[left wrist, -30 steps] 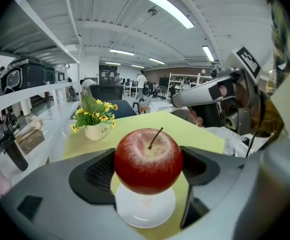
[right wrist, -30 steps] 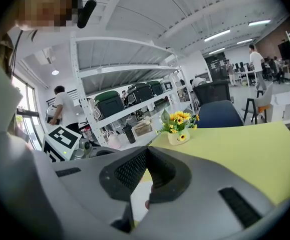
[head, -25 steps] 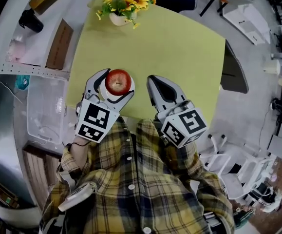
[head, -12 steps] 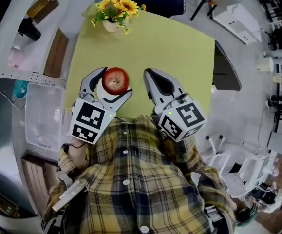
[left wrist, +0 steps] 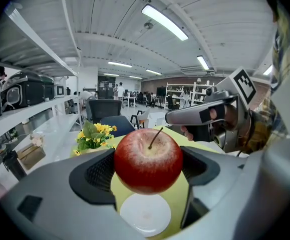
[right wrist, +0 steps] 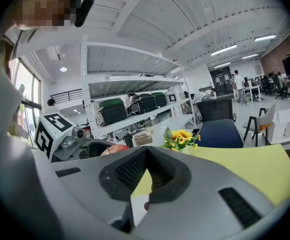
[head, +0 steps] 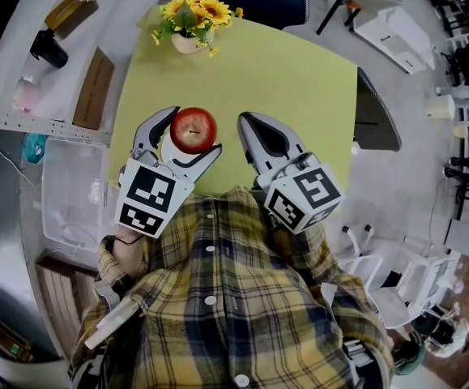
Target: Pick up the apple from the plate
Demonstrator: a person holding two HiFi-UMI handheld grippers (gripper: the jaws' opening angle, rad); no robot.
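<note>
Risen slightly, the apple sat clamped in the left gripper. The right gripper, at three o'clock, was closed and empty. A loose pinch could have dropped the apple onto the plate.

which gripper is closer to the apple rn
Left. The left gripper is shut on the apple, holding it above the white plate. The right gripper is shut and empty, off to the apple's right, not touching it.
</note>
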